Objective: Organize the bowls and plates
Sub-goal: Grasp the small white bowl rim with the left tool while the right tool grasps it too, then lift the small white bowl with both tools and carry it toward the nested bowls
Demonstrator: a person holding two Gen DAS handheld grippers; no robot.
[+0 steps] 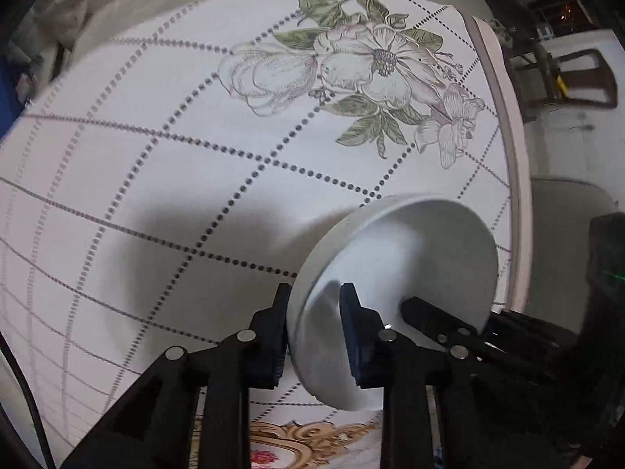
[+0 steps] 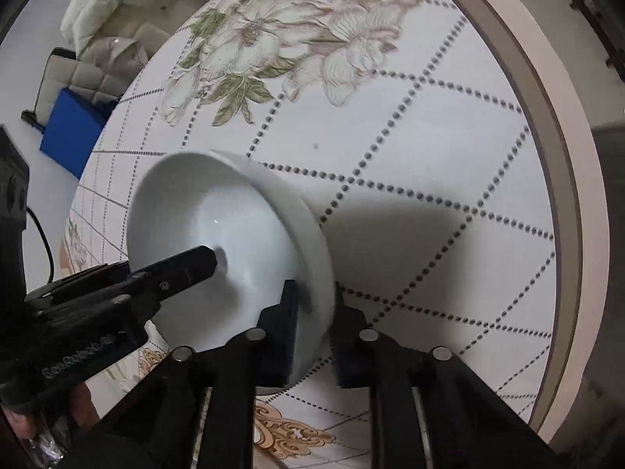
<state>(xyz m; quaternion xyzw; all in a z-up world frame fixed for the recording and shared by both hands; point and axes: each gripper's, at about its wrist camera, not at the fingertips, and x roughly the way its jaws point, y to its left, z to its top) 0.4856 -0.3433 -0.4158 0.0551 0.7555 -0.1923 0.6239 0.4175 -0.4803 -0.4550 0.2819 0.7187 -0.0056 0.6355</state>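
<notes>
A white bowl [image 1: 394, 273] is held tilted above the table by both grippers at once. My left gripper [image 1: 316, 324] is shut on its rim, one finger inside and one outside. My right gripper [image 2: 316, 312] is shut on the opposite side of the bowl [image 2: 218, 226], also with one finger inside and one outside. The right gripper's finger shows in the left wrist view [image 1: 437, 320], reaching into the bowl. The left gripper's finger shows in the right wrist view [image 2: 175, 269], inside the bowl. No other plates or bowls are in view.
A round table [image 1: 156, 179] with a dotted grid and flower print lies below, its pale rim [image 2: 562, 156] curving at the right. A blue box [image 2: 74, 125] and a cushioned seat [image 2: 86, 74] stand beyond the table. A dark chair [image 1: 574, 78] stands beyond it.
</notes>
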